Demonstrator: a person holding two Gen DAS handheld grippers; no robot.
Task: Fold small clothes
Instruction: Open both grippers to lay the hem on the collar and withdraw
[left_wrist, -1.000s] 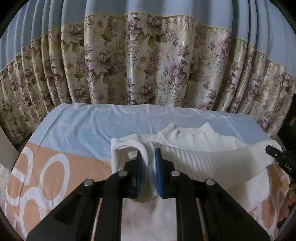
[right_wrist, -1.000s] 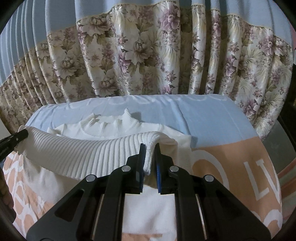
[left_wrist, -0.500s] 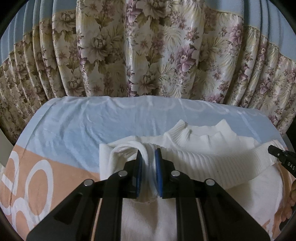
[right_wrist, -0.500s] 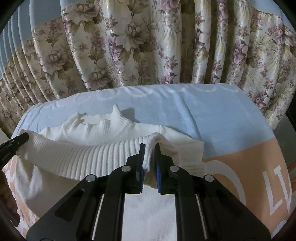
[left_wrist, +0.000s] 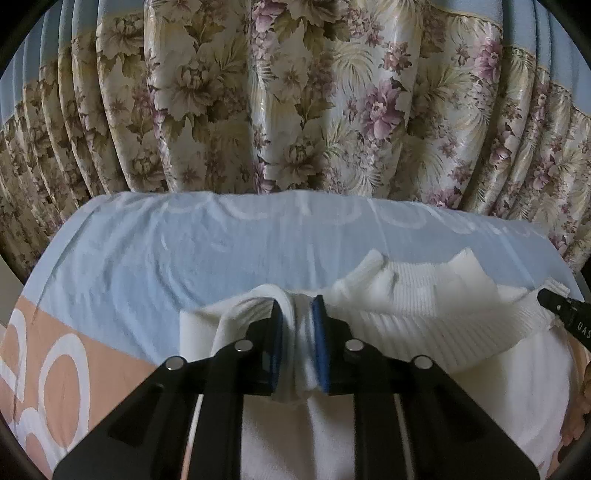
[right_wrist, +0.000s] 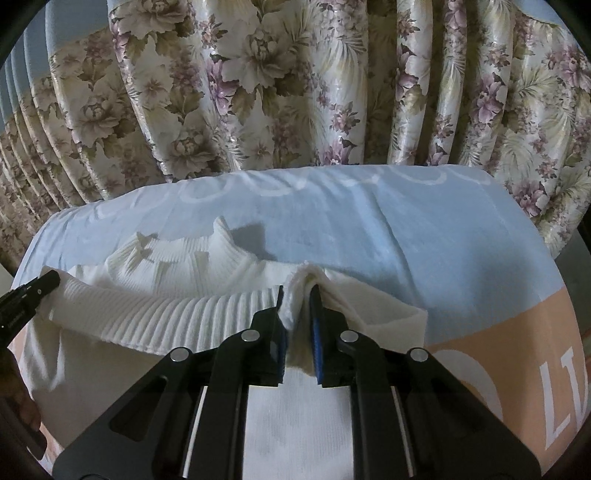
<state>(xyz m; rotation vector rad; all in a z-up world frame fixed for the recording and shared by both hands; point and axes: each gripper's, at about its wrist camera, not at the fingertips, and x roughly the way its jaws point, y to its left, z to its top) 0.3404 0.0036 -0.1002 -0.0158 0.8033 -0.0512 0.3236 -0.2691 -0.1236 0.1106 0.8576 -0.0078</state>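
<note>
Curtain (left_wrist: 295, 103): flowered cloth in cream and purple, hanging in pleats behind the far edge of the bed.
Bed cover (left_wrist: 155, 258): pale blue with white rings at the far side, peach with white rings and letters nearer the cameras; it lies under the whole garment.
Sweater (left_wrist: 424, 321): white ribbed knit, lying on the bed cover with its neck toward the curtain; the ribbed bottom band is folded up over the body and lies just below the neck.
Sweater neck (right_wrist: 192, 254): ribbed collar resting on the blue part of the cover, its two corners standing up.
Left claw (left_wrist: 297, 314): black, with blue pads; a bunched corner of the sweater sits between the pads. The jaws have just been opening, and a thin gap shows on each side of the cloth, though the knit there still touches the pads.
Right claw (right_wrist: 297, 295): black, blue pads close together, pinching the other folded corner of the sweater, which pokes up between the tips.
Left view, right edge: the right claw's black tip shows at the sweater's far corner.
Right view, left edge: the left claw's black tip shows at the opposite corner.
</note>
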